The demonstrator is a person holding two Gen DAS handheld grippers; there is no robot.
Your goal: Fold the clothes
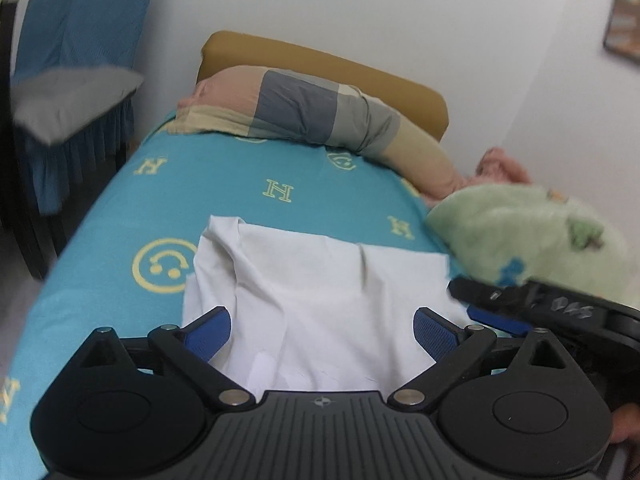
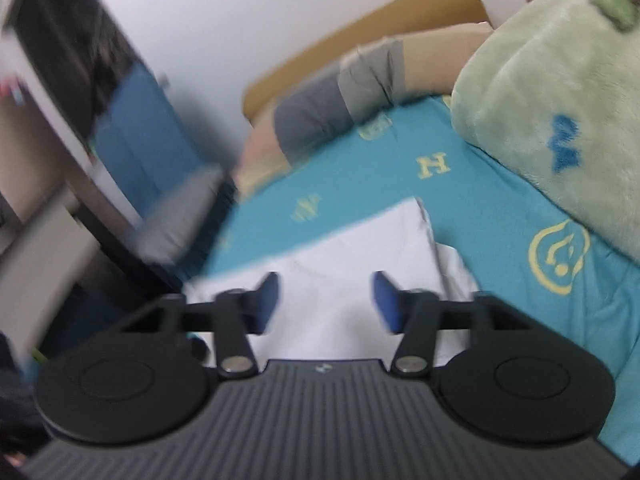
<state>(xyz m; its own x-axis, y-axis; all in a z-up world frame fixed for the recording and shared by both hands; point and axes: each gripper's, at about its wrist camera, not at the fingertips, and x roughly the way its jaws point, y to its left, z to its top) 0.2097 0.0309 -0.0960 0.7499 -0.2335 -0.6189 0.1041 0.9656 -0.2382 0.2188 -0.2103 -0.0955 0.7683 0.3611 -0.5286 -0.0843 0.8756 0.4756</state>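
Both hand-held grippers spread above creased white cloth [image 1: 320,280]

A turquoise bedsheet printed with yellow letters and smiley faces [image 1: 248,184] carries a patchwork pillow of pink, grey and beige [image 1: 320,116] at its far end, against a mustard headboard [image 1: 320,60], and a fluffy pale-green blanket [image 1: 520,232] along its right edge.

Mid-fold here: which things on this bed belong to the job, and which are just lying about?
Job: white garment, left gripper, right gripper, both open.

Lying about: green fleece blanket, patchwork pillow, grey cushion, pink cloth.
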